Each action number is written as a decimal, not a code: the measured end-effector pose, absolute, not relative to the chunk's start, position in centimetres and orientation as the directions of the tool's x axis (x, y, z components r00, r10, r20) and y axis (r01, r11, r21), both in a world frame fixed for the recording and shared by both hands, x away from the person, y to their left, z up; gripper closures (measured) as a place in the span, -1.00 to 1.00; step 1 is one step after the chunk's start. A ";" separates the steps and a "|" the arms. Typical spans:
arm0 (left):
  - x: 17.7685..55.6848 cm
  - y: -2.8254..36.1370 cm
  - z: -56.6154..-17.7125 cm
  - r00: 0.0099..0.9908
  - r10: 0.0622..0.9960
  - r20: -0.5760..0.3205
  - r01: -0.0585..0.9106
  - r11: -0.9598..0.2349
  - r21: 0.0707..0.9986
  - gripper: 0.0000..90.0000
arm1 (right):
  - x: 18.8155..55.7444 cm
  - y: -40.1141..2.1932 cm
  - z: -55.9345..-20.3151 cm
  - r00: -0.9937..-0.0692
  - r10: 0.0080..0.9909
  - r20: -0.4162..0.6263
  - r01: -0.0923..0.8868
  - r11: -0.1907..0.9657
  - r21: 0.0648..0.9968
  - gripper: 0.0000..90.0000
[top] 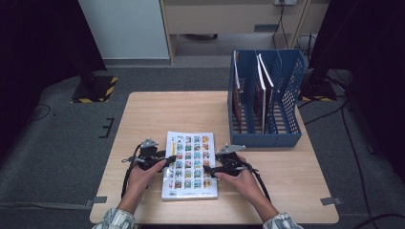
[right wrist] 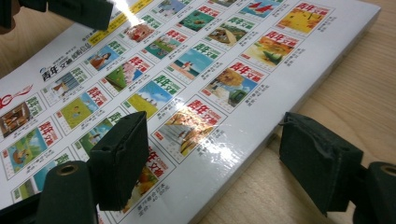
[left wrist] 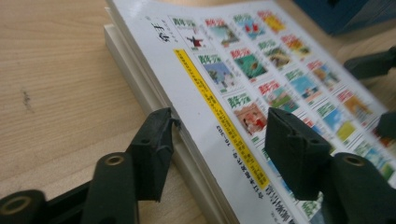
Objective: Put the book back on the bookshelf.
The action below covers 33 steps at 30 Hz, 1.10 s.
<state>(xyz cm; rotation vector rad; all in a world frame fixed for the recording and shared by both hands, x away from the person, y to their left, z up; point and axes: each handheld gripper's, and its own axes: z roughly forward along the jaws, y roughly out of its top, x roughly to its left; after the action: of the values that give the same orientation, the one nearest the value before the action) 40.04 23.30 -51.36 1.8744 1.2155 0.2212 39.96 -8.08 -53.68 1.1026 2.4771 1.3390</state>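
The left hand-held gripper (top: 161,161) sits at the left long edge of the magazine (top: 190,164), its jaws partly open and straddling that edge: in the left gripper view one jaw is down beside the stacked page edges at counter level, its tip just at the cover's lip, and the other hangs over the printed cover. No firm pinch shows yet. The right hand-held gripper (top: 211,169) mirrors it at the right long edge, jaws spread, one over the cover and one outside on the wood, neither pressing.

The magazine lies flat on the near middle of the counter (top: 143,114), long axis running near to far, directly between the two hands, about equally close to both. The blue file rack (top: 265,95) stands far right, already holding upright books.
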 end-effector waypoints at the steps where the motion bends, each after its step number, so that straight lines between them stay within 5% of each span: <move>1: 39.9 23.4 -51.1 0.515 0.806 -0.291 0.648 -0.144 0.748 -0.01 | 39.9 -8.1 -53.7 -0.731 0.647 0.219 0.539 0.348 0.767 -0.47; 17: 39.9 19.9 -51.0 0.593 0.755 -0.280 0.633 -0.222 0.741 0.16 | 40.0 -8.1 -53.7 -0.730 0.645 0.228 0.543 0.345 0.766 -0.48; 24: 39.8 19.8 -50.9 0.583 0.765 -0.272 0.618 -0.201 0.760 0.70 | 40.0 -8.1 -53.7 -0.732 0.641 0.230 0.543 0.347 0.765 -0.49; 33: 39.0 19.1 -49.2 0.629 0.747 -0.215 0.534 -0.214 0.818 0.88 | 40.0 -8.1 -53.8 -0.726 0.640 0.251 0.563 0.344 0.752 -0.57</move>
<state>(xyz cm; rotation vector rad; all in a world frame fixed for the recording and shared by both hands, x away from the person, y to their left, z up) 39.00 19.13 -49.20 1.8899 1.0180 0.2778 39.98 -8.10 -53.76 1.1224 2.5019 1.3439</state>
